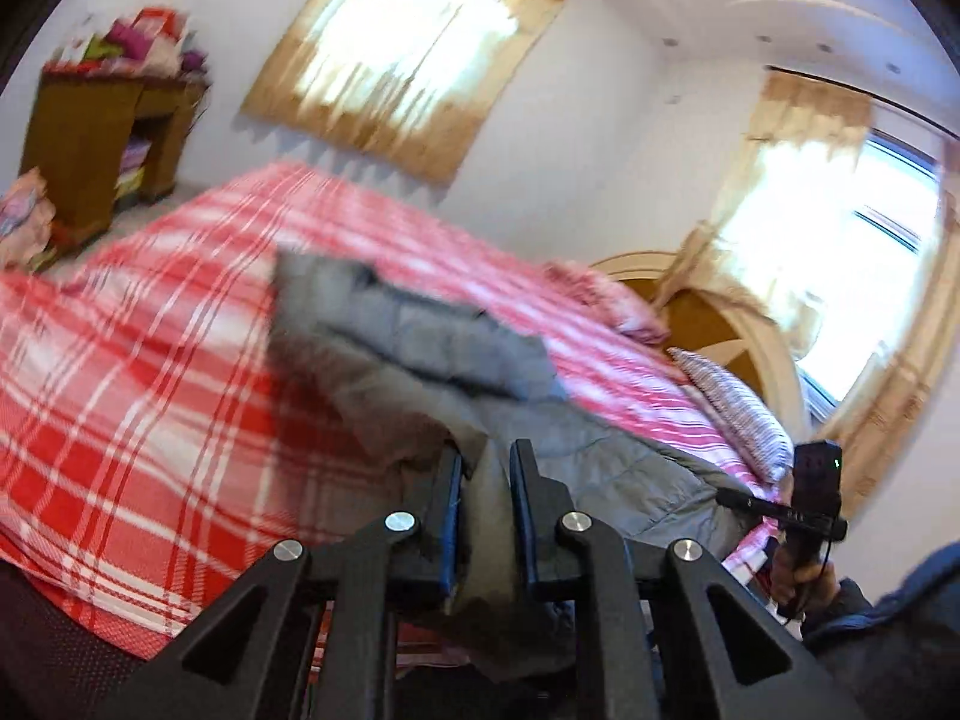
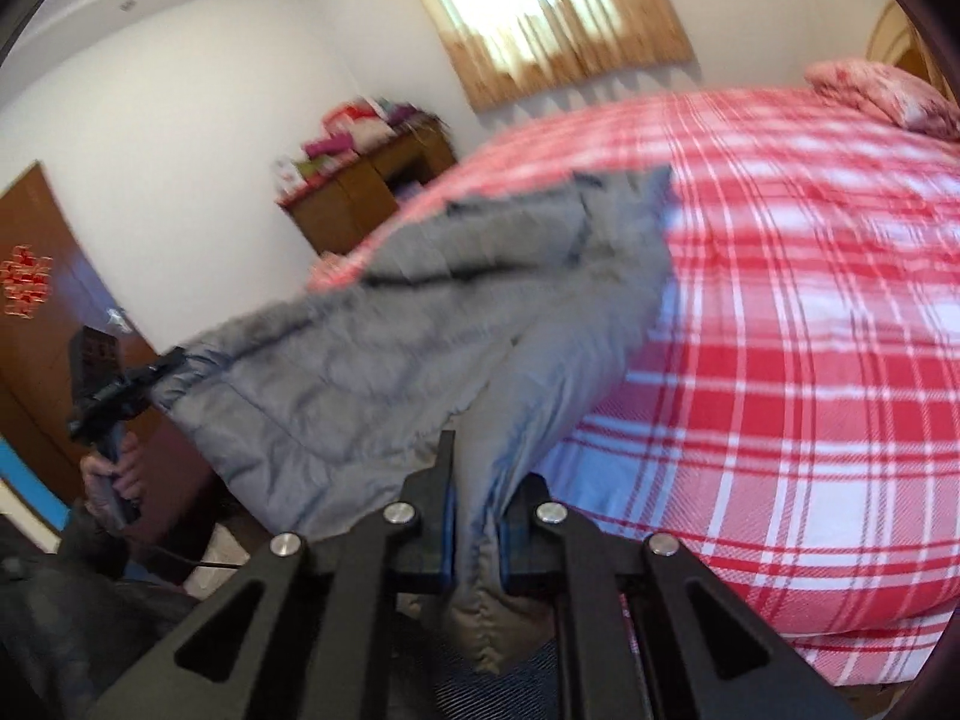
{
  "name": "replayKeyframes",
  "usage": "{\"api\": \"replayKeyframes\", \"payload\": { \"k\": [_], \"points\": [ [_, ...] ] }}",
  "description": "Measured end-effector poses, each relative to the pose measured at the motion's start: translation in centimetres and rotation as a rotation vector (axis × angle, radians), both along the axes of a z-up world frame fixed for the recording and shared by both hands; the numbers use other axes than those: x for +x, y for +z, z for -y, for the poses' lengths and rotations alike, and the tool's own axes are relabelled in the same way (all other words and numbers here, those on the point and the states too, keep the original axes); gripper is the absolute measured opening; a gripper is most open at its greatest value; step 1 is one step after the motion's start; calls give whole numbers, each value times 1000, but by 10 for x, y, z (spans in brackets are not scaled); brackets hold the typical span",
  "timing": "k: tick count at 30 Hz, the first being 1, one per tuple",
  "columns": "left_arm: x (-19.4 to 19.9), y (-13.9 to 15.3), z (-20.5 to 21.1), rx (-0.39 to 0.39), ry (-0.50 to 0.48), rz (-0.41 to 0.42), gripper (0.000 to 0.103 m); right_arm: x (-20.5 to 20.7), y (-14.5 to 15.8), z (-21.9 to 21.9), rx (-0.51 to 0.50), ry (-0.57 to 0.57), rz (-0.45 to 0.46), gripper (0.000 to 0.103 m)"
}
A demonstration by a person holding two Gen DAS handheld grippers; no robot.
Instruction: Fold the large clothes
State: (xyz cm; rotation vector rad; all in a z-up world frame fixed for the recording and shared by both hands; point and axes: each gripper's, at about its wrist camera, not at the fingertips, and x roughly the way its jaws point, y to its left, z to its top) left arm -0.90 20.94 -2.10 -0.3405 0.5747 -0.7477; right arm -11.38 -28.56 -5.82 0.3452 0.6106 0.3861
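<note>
Jaws of both grippers, left gripper and right gripper, clamped on near edge of grey padded jacket, lifted off plaid bed, likely so it spreads flat for folding.

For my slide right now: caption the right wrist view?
Right gripper clamps the grey padded jacket above the red plaid bed.
</note>
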Motion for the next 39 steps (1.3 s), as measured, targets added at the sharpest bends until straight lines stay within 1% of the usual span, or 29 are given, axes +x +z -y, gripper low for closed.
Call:
{"api": "replayKeyframes", "payload": {
  "k": [4, 6, 8, 9, 10, 11, 12, 13, 15, 16, 18, 20, 22, 23, 24, 25, 26, 27, 28, 29, 30, 31, 32, 33, 35, 36, 39],
  "points": [
    [-23, 40, 3, -20, -27, 98, 15, -20, 41, 3, 51, 20, 113, 13],
    [-24, 59, 2, -44, -18, 135, 15, -23, 60, 8, 72, 13, 170, 13],
    [-13, 75, -1, -68, 22, 148, 15, -13, 75, 17, 121, 0, 203, 13],
    [-7, 80, -2, -77, 45, 145, 15, -4, 79, 21, 144, -7, 208, 13],
    [6, 85, -4, -94, 62, 136, 15, 2, 82, 25, 162, -11, 210, 13],
    [18, 86, -4, -105, 78, 125, 15, 16, 85, 29, 191, -17, 206, 13],
    [33, 88, -4, -97, 108, 106, 15, 30, 88, 32, 206, -26, 199, 13],
    [50, 88, -2, -65, 151, 85, 15, 42, 91, 34, 211, -36, 191, 13],
    [72, 84, -1, -28, 192, 55, 15, 62, 97, 33, 207, -49, 179, 13],
    [78, 81, -1, -17, 196, 34, 15, 66, 98, 34, 207, -46, 176, 13],
    [88, 66, 1, 22, 176, -24, 16, 78, 100, 32, 208, -23, 174, 13],
    [87, 48, 2, 82, 174, -69, 16, 75, 102, 33, 190, -13, 177, 13],
    [81, 19, 0, 113, 170, -140, 19, 79, 102, 33, 175, -20, 168, 13],
    [80, 0, 0, 105, 155, -197, 25, 79, 99, 34, 176, -24, 162, 13],
    [78, -20, 1, 95, 138, -262, 29, 78, 97, 35, 182, -28, 155, 13],
    [75, -43, 2, 80, 125, -329, 39, 76, 94, 35, 186, -31, 149, 13],
    [71, -58, 5, 78, 123, -375, 50, 76, 89, 37, 195, -38, 137, 13],
    [67, -74, 7, 80, 121, -421, 54, 77, 85, 38, 202, -45, 126, 13],
    [63, -89, 8, 64, 119, -463, 58, 77, 81, 40, 209, -52, 116, 13],
    [59, -105, 9, 31, 121, -513, 61, 77, 77, 41, 218, -61, 105, 13],
    [56, -119, 11, -3, 126, -564, 63, 76, 74, 43, 226, -69, 96, 13],
    [52, -131, 14, -17, 129, -603, 64, 76, 73, 44, 231, -74, 90, 13],
    [48, -138, 18, -11, 129, -630, 64, 75, 73, 44, 232, -79, 86, 13],
    [43, -146, 24, 14, 120, -658, 64, 71, 73, 45, 231, -81, 86, 13],
    [35, -155, 40, 68, 65, -700, 64, 72, 73, 45, 224, -81, 87, 13],
    [31, -160, 49, 85, 25, -725, 64, 69, 74, 45, 220, -83, 87, 13],
    [21, -167, 68, 117, -48, -756, 64, 66, 74, 46, 217, -82, 88, 13]
  ]
}}
